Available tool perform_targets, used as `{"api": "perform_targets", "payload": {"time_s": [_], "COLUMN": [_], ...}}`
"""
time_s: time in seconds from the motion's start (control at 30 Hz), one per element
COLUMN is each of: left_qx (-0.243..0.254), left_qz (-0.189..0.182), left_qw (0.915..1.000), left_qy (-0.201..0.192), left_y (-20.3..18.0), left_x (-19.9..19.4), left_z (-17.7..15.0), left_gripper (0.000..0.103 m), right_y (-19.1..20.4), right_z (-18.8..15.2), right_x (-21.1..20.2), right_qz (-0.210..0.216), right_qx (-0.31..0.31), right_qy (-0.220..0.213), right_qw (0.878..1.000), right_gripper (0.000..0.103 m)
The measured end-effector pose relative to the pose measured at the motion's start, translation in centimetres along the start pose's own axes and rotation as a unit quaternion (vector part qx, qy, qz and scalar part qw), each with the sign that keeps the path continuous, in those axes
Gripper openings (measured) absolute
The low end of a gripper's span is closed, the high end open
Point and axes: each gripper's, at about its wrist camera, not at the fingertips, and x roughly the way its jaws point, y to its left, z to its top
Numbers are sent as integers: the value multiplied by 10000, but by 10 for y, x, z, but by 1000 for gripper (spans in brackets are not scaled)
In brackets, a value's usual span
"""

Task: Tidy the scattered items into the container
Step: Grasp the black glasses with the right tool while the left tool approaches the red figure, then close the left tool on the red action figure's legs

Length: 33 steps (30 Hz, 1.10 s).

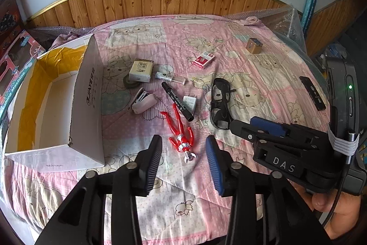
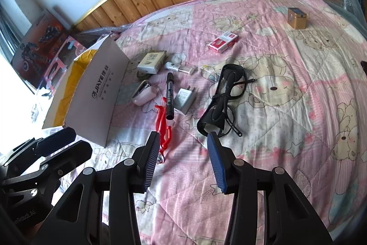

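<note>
Left gripper [image 1: 183, 148] & right gripper [image 2: 183, 144] both hover w/ jaws apart, empty, over the bed [image 1: 263, 75]. Red toy figure [image 1: 181, 132] lies just ahead of the left one. Marker [image 1: 177, 101], stapler [image 1: 143, 100], glasses [image 1: 220, 102] scattered nearby; cardboard box [image 1: 87, 107] sits open at left.

The left gripper [image 1: 183, 148] hovered with its two fingers spread wide apart and nothing between them, one pad [image 1: 152, 167] black and ribbed, the other blue. The right gripper [image 2: 183, 146] was held the same way, parted and empty, and it sat just to the right of the left one at about the same height. A hand [image 1: 341, 212] gripped the right gripper's body from below.
</note>
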Motion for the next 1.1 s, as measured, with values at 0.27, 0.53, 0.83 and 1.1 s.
{"api": "perform_targets", "payload": {"time_s": [0.27, 0.53, 0.83, 1.1], "left_qx": [-38, -249, -939, -1194], "left_qz": [21, 5, -191, -596], "left_qw": [10000, 9997, 9941, 9879], "left_qy": [49, 86, 509, 783], "left_y": [-1, 7, 47, 46], "left_x": [5, 12, 65, 121], "left_z": [1, -3, -11, 14], "left_gripper": [56, 57, 60, 60], "right_y": [-7, -18, -40, -61], "right_z": [0, 8, 25, 44], "right_x": [7, 21, 68, 113], "right_qz": [47, -17, -305, -469], "right_qx": [97, 252, 375, 471], "right_qy": [131, 263, 518, 760], "right_qw": [9999, 9993, 9975, 9949], "right_gripper": [48, 48, 49, 49]}}
